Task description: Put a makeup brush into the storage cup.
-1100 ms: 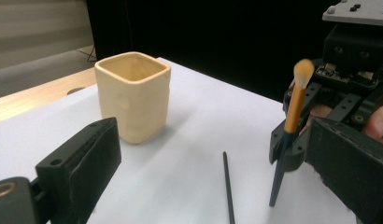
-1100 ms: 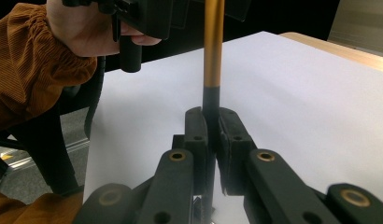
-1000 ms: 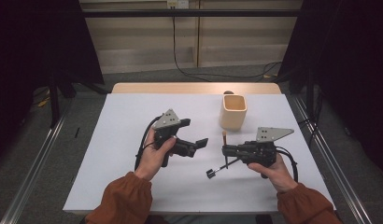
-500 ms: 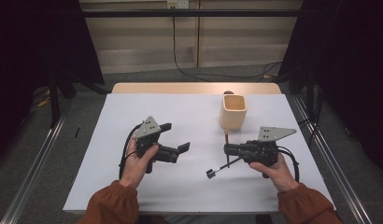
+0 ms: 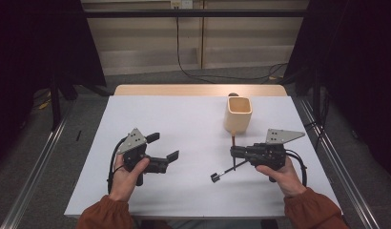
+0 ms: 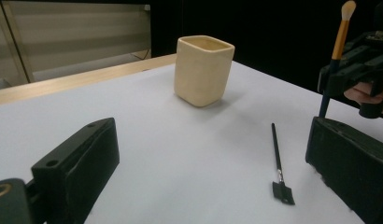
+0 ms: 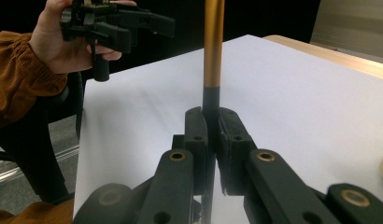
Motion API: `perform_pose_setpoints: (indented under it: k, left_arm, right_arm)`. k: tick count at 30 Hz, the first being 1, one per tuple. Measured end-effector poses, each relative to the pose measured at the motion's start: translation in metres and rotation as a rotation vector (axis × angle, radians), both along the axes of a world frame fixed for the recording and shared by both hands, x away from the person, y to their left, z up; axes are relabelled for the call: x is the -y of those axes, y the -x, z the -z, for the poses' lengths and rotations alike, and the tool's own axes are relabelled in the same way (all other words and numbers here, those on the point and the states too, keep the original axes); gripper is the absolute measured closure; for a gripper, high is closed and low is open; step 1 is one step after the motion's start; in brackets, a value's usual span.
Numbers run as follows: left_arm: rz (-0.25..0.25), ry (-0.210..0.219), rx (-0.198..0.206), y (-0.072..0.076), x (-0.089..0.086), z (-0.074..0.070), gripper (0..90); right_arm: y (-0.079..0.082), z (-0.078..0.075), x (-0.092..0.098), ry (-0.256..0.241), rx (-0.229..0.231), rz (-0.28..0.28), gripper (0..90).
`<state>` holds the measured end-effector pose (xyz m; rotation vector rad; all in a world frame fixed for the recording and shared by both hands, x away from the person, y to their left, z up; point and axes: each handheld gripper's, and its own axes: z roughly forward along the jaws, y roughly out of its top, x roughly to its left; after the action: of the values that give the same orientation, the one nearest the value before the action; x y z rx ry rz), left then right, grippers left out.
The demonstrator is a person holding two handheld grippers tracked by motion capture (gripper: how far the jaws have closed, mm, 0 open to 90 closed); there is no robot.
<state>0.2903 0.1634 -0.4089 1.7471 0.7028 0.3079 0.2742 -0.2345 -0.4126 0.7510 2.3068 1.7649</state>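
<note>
My right gripper (image 5: 233, 152) is shut on the dark lower handle of a makeup brush (image 5: 233, 139) with a gold upper handle, holding it upright above the white table (image 5: 184, 114). In the right gripper view the jaws (image 7: 212, 122) clamp that brush (image 7: 213, 51). A second, thin black brush (image 5: 225, 172) lies flat on the table just left of the right gripper. My left gripper (image 5: 163, 146) hovers open at the left with nothing between its jaws. The left gripper view (image 6: 213, 172) looks at the lying brush (image 6: 277, 156) and a cream square cup (image 6: 203, 70).
The cream cup (image 5: 239, 113) stands upright at the back right of the table, just beyond the right gripper. A wooden strip (image 5: 198, 90) runs along the table's far edge. Cables trail on the floor behind. The other hand's gripper (image 7: 115, 21) appears far off.
My left gripper has drawn back to the left, away from the table's middle, staying open. The right gripper with its upright brush has barely moved.
</note>
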Motion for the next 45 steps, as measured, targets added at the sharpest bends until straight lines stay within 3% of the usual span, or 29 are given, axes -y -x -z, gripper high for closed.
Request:
perform_pose_setpoints:
  k: [7,16,22,28,30,37,45]
  left_arm:
    - [-0.020,-0.008,-0.009,0.009,-0.014,0.007,2.9]
    - [-0.058,-0.002,-0.058,0.023,-0.034,0.019,2.2]
    - [-0.072,-0.005,-0.031,0.030,-0.038,0.020,2.2]
    - [-0.085,-0.003,-0.034,0.031,-0.043,0.029,2.2]
    - [-0.102,-0.020,-0.005,0.032,-0.045,0.028,2.3]
    - [-0.104,-0.021,-0.010,0.033,-0.047,0.029,2.4]
    - [-0.125,-0.004,0.007,0.034,-0.055,0.027,2.2]
  right_arm:
    - [0.002,0.000,0.001,0.000,-0.005,0.019,83.4]
    - [0.002,-0.004,0.010,-0.008,0.010,0.046,83.4]
    - [0.000,-0.006,0.011,-0.003,0.017,0.054,83.4]
    - [-0.005,-0.006,0.013,-0.008,0.012,0.065,83.4]
    - [-0.006,-0.007,0.014,-0.007,0.011,0.071,83.3]
    - [-0.009,-0.012,0.021,-0.014,0.016,0.103,83.4]
    - [-0.018,-0.029,0.028,-0.026,0.059,0.131,83.4]
